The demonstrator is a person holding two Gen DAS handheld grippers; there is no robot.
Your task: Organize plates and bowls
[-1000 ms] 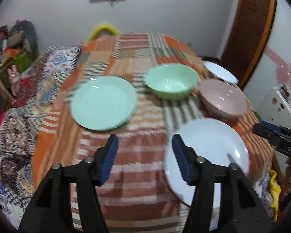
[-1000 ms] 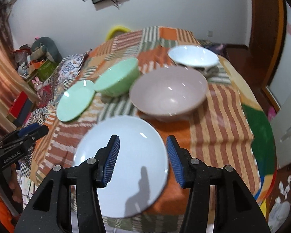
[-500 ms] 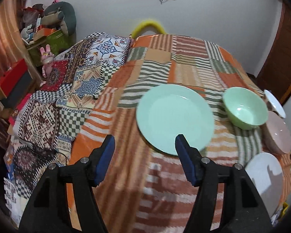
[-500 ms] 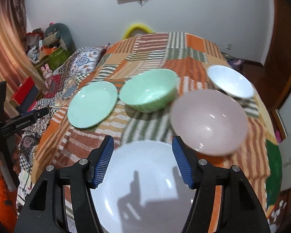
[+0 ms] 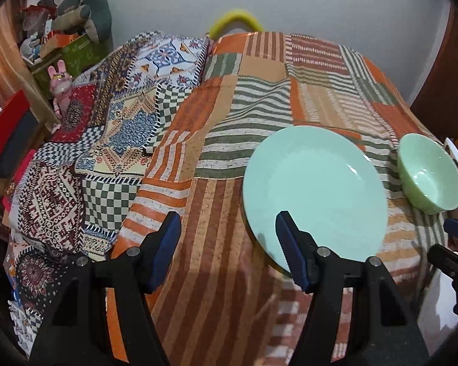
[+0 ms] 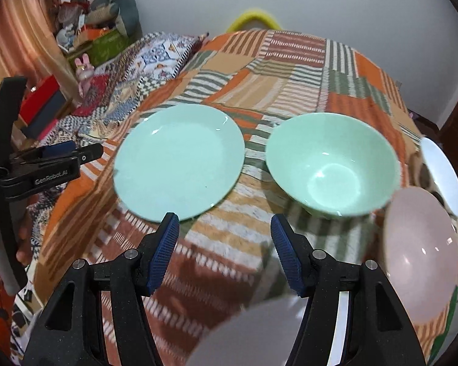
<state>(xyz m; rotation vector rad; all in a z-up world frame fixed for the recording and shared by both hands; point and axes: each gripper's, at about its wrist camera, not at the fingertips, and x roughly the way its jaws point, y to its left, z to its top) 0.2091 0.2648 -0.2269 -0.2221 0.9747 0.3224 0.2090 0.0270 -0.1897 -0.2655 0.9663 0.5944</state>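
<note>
Green plate [image 5: 314, 195] lies flat on the striped patchwork cloth [image 5: 229, 140], green bowl [image 5: 429, 172] just to its right. Right wrist view alone adds the pink bowl [image 6: 421, 253], a white bowl [image 6: 442, 170] beyond it and a white plate [image 6: 259, 335] at its bottom edge. Left gripper [image 5: 226, 247] jaws apart, empty, one finger over the plate's near rim. Right gripper [image 6: 224, 251] has just been opening, nothing between.
</note>
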